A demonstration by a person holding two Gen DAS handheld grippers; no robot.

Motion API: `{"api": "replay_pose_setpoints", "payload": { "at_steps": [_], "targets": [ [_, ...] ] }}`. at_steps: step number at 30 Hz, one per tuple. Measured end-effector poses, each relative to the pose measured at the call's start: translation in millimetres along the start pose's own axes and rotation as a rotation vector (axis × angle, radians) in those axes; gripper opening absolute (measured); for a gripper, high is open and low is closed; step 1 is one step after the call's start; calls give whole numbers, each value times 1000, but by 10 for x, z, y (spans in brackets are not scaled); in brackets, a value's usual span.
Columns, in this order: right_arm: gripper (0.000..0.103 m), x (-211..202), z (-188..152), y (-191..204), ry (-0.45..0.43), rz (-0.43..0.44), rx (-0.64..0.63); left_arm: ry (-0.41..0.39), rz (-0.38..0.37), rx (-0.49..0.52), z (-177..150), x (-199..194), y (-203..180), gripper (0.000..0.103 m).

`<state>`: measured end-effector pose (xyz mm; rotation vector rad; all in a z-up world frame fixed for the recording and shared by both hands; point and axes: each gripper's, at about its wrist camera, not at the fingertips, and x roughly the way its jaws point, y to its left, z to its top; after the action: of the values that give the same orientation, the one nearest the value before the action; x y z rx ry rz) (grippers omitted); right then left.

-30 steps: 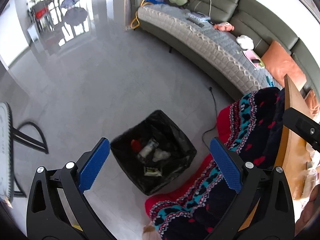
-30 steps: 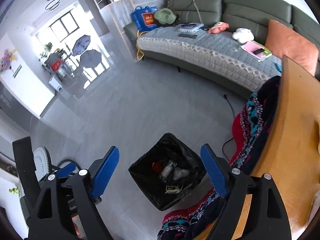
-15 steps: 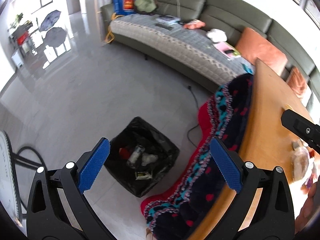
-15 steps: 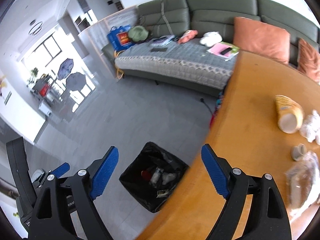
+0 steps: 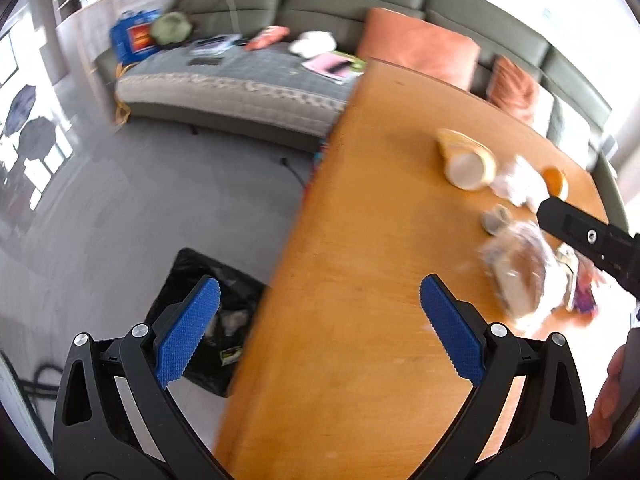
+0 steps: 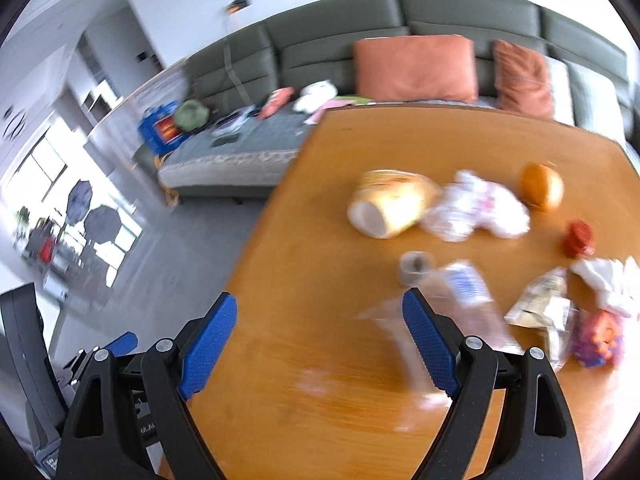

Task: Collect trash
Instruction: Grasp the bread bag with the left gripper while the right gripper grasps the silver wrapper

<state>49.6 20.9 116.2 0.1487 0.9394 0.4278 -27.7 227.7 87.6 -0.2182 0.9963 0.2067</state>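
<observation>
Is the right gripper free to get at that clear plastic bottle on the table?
Probably yes: the right gripper is open and empty, the plastic bottle lies just beyond it, nothing between.

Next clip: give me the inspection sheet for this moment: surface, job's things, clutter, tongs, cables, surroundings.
Surface: wooden table, bare at the near end, litter at the far right end.
Job's things: tipped yellow cup, crumpled white wrapper, clear plastic bottle, foil packet, small red item; black-lined bin on the floor beside the table already holds trash.
Clutter: orange round object, small tape roll; images blurred.
Tongs: left tongs and right tongs both open and empty above the table.
Cables: dark cord on the floor near the sofa.
Surroundings: grey-green sofa with orange cushions.
</observation>
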Motion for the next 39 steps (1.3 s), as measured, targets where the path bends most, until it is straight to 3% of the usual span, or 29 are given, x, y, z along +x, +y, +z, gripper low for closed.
{"api": "replay_pose_setpoints", "payload": {
  "at_steps": [9, 14, 21, 27, 29, 33, 39],
  "targets": [
    [85, -197, 5, -970, -17, -65, 77, 28, -50, 104, -16, 146, -965, 97],
    [85, -124, 74, -1378, 39, -43, 23, 64, -40, 96, -60, 272, -1349, 97],
    [85, 239, 39, -1599, 145, -85, -148, 68, -6, 61, -55, 261, -1572, 97],
    [77, 516, -34, -1570, 236, -97, -270, 67, 32, 53, -17, 278, -1762, 97],
    [64, 575, -43, -1576, 261, -93, -294, 69, 46, 54, -16, 298, -1820, 97],
    [50, 499, 12, -1661, 246, -46, -270, 78, 66, 53, 8, 354, -1916, 97],
    [47, 157, 270, -1769, 104, -48, -218, 87, 107, 54, 63, 497, -2082, 97]
  ]
}}
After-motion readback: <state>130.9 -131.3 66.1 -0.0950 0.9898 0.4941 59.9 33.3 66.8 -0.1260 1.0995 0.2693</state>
